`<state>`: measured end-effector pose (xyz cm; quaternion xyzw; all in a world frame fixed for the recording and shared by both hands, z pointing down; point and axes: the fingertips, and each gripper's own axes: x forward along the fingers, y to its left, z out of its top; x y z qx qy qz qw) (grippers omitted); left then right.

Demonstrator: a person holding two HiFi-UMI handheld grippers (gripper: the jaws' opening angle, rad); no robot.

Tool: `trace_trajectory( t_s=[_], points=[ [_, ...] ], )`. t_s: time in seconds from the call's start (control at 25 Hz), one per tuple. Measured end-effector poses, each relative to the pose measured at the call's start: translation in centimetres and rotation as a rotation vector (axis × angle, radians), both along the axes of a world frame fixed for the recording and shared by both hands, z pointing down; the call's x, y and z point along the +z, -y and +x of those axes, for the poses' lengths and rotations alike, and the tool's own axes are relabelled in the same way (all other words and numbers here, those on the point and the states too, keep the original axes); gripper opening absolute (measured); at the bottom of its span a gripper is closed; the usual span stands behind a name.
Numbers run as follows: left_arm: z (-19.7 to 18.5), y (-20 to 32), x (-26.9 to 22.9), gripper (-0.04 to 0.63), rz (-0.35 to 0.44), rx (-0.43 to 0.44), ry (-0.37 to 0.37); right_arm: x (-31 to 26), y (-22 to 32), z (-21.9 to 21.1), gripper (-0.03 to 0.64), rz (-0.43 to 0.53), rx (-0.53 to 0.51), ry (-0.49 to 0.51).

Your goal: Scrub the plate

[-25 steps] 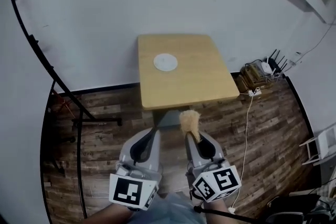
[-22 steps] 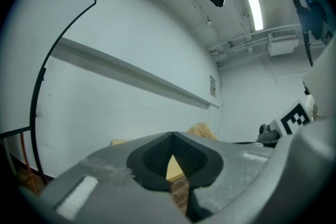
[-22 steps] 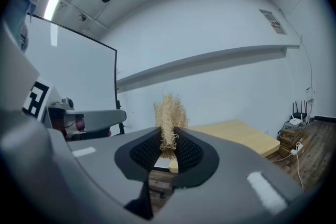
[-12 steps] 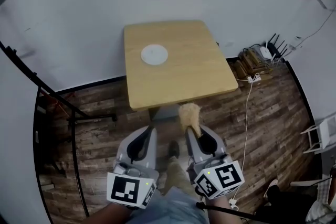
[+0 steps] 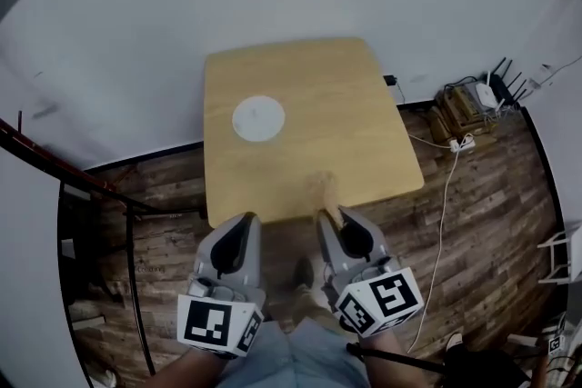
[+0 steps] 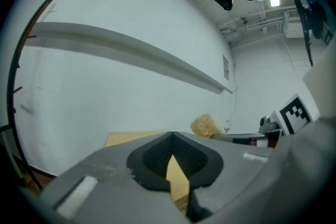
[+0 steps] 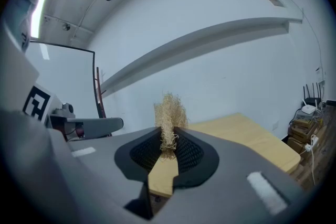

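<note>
Straw-coloured fibres of the scrubber (image 7: 169,118) stood pinched tight between the jaws of my right gripper (image 5: 335,221). My left gripper (image 6: 172,136) was closed on nothing, its jaws meeting tip to tip. Both hovered at the near edge of the wooden table (image 5: 355,132). The white plate (image 5: 258,119) lay further in, toward the left side, well apart from the tuft. To do this approach well, I judged I should carry the tuft over the plate, lower it squarely onto the face, and open the left gripper to steady the rim before scrubbing.

Soft even indoor light, faint shadows, heavy fisheye bending, dark vignetted corners
</note>
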<state>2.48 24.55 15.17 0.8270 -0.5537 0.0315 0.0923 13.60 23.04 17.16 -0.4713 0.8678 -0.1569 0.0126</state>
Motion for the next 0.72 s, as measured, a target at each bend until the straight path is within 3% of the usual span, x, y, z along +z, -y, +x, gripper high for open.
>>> trace_trajectory(
  t_s=[0.28, 0.72],
  points=[
    [1.3, 5.2, -2.0, 0.020, 0.029, -0.088, 0.010, -1.8, 6.8, 0.8, 0.060, 0.039, -0.097, 0.039],
    [-2.4, 8.5, -3.3, 0.020, 0.031, -0.212, 0.017, -3.3, 12.0, -2.6, 0.060, 0.069, -0.188, 0.063]
  ],
)
